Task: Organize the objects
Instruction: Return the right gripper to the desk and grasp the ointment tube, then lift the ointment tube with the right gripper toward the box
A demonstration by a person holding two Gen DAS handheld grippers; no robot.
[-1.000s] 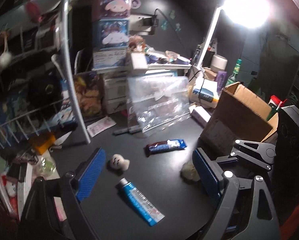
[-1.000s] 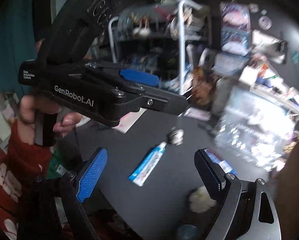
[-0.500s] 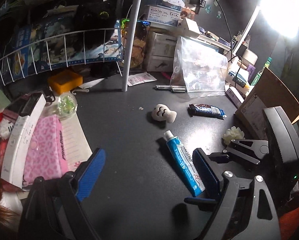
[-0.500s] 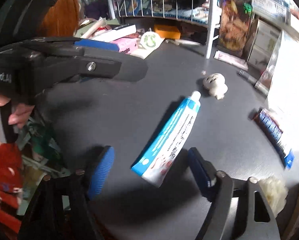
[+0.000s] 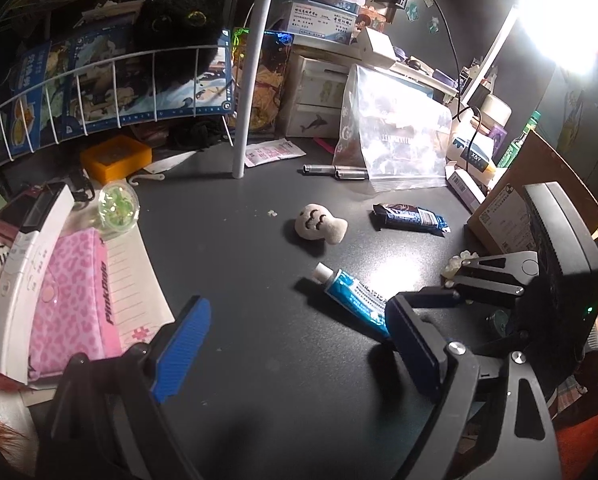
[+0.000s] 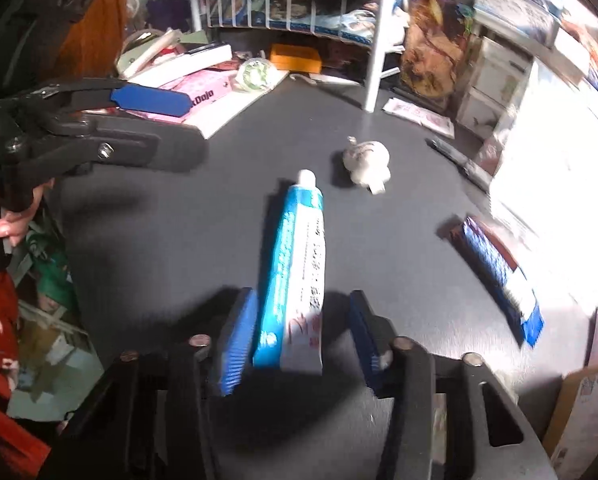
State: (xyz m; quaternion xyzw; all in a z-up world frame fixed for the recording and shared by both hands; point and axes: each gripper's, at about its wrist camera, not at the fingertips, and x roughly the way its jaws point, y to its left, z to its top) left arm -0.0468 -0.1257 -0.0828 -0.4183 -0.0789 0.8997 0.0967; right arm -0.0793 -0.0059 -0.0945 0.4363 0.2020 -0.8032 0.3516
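Note:
A blue and white toothpaste tube (image 6: pixel 297 268) lies on the dark table; it also shows in the left wrist view (image 5: pixel 353 296). My right gripper (image 6: pixel 303 336) is low over the table, its blue pads either side of the tube's flat end, still apart from it, so open. My left gripper (image 5: pixel 295 340) is open and empty above the table's near part. A white plush toy (image 5: pixel 319 226) and a dark snack bar (image 5: pixel 409 218) lie beyond the tube.
A cardboard box (image 5: pixel 527 200) stands at the right. A wire rack (image 5: pixel 99 92) with a white post (image 5: pixel 251 72) is at the back left. A pink pouch (image 5: pixel 71 304), an orange box (image 5: pixel 115 158) and a clear bag (image 5: pixel 391 140) edge the table.
My right gripper has come down and forward until the tube's end sits between its pads, and the jaws have narrowed. The left gripper has tilted down toward the table.

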